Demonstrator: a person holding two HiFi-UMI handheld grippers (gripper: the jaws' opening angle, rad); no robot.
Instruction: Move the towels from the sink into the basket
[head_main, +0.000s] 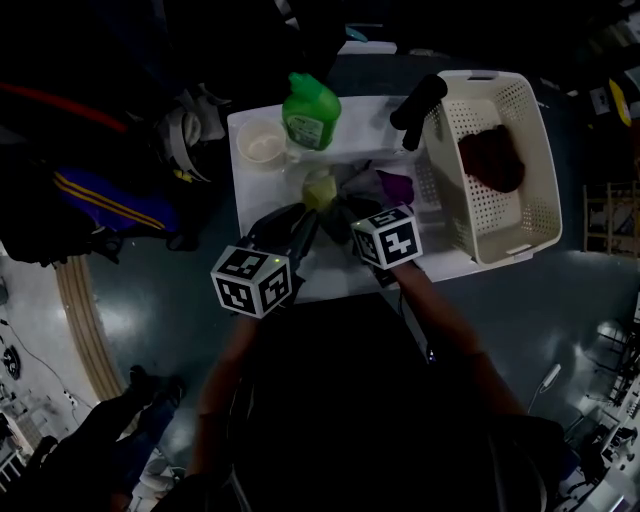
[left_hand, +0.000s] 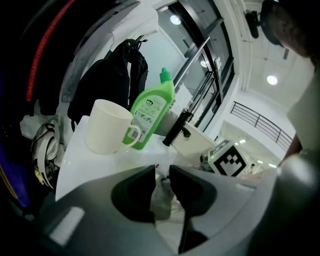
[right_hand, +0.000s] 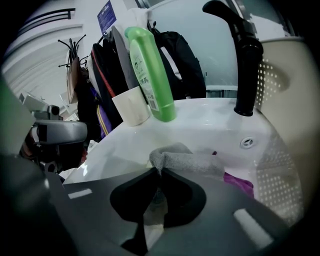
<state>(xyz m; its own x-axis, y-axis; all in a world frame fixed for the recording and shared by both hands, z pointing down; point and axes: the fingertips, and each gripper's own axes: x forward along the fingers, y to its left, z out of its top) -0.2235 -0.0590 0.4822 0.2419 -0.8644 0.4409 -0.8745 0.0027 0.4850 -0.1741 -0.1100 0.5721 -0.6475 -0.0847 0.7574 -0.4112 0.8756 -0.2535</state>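
Observation:
The white sink (head_main: 256, 200) holds a yellow-green towel (head_main: 320, 188), a grey towel (right_hand: 186, 159) and a purple towel (head_main: 397, 185). In the right gripper view the purple towel (right_hand: 239, 182) lies just beyond the grey one. My right gripper (right_hand: 159, 172) is shut on a raised fold of the grey towel. My left gripper (left_hand: 162, 171) has pale cloth (left_hand: 162, 195) pinched between its narrow jaws; in the head view it (head_main: 310, 212) points at the yellow-green towel. To the right stands the cream basket (head_main: 532, 120) with a dark red towel (head_main: 492, 158) in it.
A black faucet (head_main: 415, 105) rises between sink and basket. A green bottle (head_main: 310, 112) and a white cup (head_main: 262, 142) stand on the sink's back rim. Bags and jackets (head_main: 110, 205) hang to the left. Dark floor surrounds the unit.

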